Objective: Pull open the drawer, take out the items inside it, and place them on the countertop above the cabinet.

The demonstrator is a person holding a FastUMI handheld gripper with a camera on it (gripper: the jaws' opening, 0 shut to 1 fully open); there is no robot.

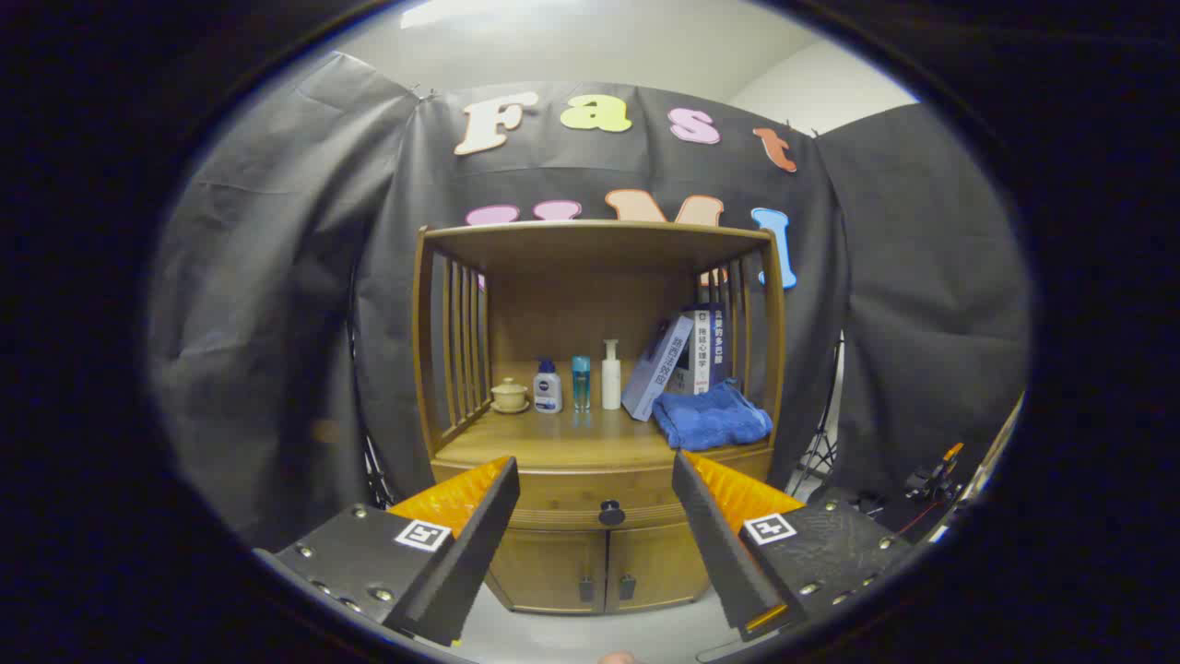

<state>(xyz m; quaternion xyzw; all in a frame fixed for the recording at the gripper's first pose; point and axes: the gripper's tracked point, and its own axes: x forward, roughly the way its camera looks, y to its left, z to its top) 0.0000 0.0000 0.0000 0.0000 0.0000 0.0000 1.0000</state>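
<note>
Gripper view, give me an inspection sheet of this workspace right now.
Surface: wooden countertop of the cabinet, bare at front.
Job's things: drawer closed; knob untouched.
Clutter: lidded cup, three bottles, leaning books, blue towel.
Tool: open, fingers either side of the knob, short of it.
Cables: nothing seen.
Surroundings: black cloth wall; light stand beside the cabinet.

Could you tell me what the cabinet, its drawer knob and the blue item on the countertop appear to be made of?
Cabinet: wood or bamboo, satin finish, visible grain. Drawer knob: dark, rounded, perhaps metal; drawer closed. Blue item: soft terry cloth, a folded towel. The tool is open, short of the knob.
</note>
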